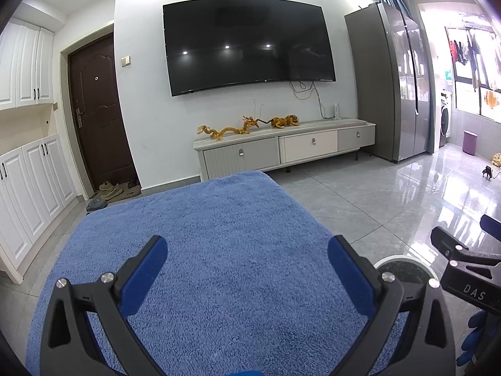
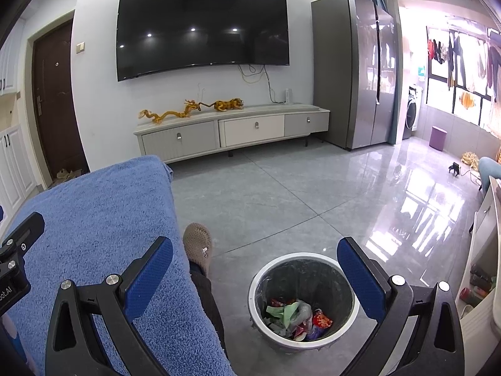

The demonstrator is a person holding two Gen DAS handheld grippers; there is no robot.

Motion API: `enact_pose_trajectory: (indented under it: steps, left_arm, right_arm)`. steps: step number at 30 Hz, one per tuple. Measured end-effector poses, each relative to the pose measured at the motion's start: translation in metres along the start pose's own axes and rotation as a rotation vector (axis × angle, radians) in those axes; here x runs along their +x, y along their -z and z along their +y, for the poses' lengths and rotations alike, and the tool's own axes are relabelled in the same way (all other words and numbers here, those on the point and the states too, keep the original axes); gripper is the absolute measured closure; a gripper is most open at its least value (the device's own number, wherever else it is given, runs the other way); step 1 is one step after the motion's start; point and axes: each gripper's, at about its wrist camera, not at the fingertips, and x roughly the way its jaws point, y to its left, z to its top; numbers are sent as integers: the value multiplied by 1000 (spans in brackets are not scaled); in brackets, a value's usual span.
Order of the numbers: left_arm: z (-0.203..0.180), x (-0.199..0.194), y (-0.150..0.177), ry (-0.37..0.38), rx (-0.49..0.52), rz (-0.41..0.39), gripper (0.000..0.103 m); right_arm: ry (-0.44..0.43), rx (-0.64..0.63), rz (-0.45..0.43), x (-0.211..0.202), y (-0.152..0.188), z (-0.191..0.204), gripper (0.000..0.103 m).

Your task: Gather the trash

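Note:
A round white trash bin (image 2: 303, 302) with a black liner stands on the floor below my right gripper (image 2: 255, 266). It holds crumpled wrappers (image 2: 296, 316) in green, red and clear plastic. My right gripper is open and empty above the bin. My left gripper (image 1: 247, 258) is open and empty above a blue towel-covered surface (image 1: 219, 235). No trash shows on the towel. The bin's rim (image 1: 402, 261) shows at the right in the left wrist view, beside the right gripper's body (image 1: 463, 269).
A person's leg and brown slipper (image 2: 198, 244) lie between the towel surface (image 2: 94, 235) and the bin. A TV cabinet (image 2: 231, 131), fridge (image 2: 353, 69) and glossy tiled floor lie ahead. A white cabinet (image 2: 482, 266) stands at the right.

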Motion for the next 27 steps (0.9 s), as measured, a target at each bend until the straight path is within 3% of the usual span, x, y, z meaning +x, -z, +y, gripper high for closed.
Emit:
enact_pose_trajectory:
  steps: [27]
  left_arm:
    - [9,-7,-3,-22,-45,-50,0]
  right_arm:
    - [-28,-12,-71,-14,-3,3,0]
